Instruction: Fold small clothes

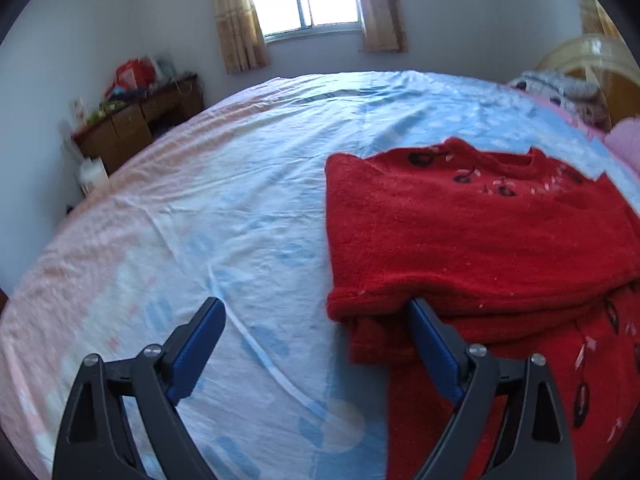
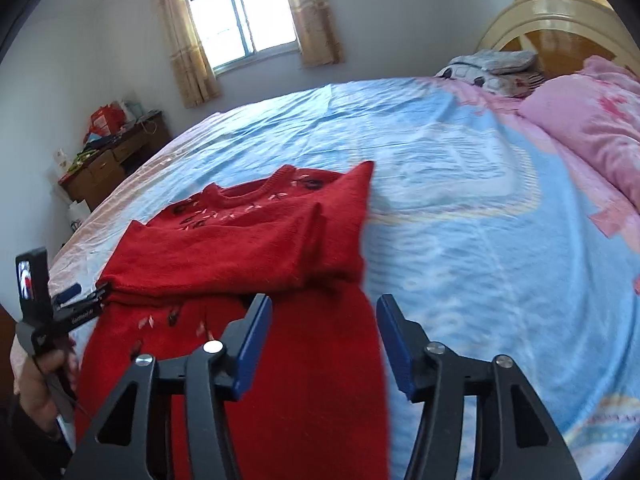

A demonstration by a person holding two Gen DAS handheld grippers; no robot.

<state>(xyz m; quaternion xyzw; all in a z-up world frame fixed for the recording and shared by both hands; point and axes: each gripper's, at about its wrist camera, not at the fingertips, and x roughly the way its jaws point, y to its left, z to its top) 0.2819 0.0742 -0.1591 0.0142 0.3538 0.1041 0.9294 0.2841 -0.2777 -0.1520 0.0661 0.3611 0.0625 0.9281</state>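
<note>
My left gripper stands wide, its right finger at the folded edge of the red sweater. My right gripper hovers half-open, gripping nothing. The sweater lies folded on the blue bedsheet.

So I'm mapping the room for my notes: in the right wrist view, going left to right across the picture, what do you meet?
Left gripper → wooden desk → red sweater → right gripper → pink quilt.
</note>
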